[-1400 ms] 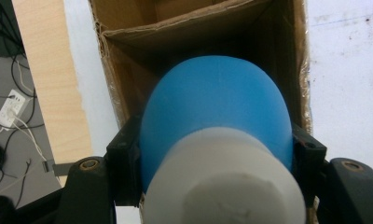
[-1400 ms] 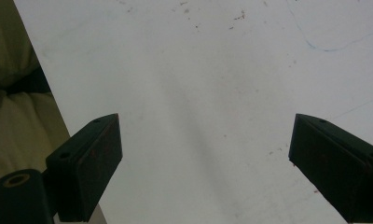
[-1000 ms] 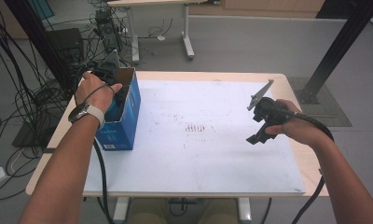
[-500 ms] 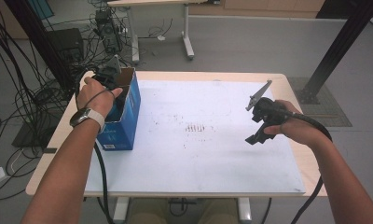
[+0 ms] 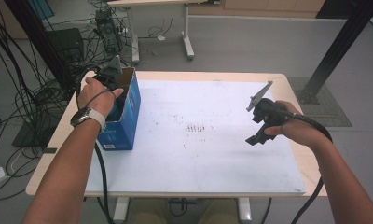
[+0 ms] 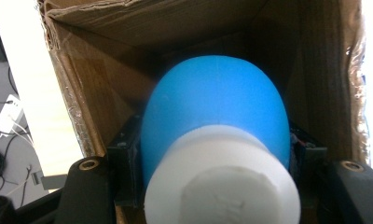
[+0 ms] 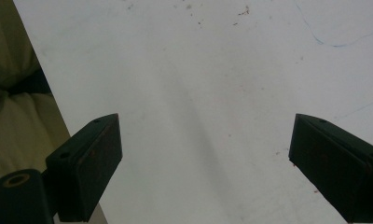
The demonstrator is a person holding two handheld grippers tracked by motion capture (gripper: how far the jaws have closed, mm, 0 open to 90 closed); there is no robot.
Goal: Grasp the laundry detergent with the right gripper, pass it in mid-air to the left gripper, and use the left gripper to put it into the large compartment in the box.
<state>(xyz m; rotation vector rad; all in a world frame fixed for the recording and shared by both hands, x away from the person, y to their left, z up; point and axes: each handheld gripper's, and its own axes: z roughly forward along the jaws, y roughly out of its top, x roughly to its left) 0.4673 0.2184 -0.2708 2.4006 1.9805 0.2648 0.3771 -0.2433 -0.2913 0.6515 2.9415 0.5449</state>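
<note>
Blue-and-white foam object (image 6: 217,140) sits gripped between the left claw's (image 6: 217,186) jaws, inside the open blue cardboard box (image 5: 124,121) at the worktop's (image 5: 198,154) left edge. Right claw (image 7: 208,168) hangs wide open, empty, above the white sheet (image 7: 198,70).

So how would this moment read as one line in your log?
left tool: shut on blue-and-white thing, inside box | right tool: open, empty, above white sheet

The work table (image 5: 287,81), light wood-edged, stands on grey floor (image 5: 250,42). Beyond it stands a second desk (image 5: 184,28). Left of the table lie tangled black cables (image 5: 21,93); right, a black post (image 5: 336,51).
</note>
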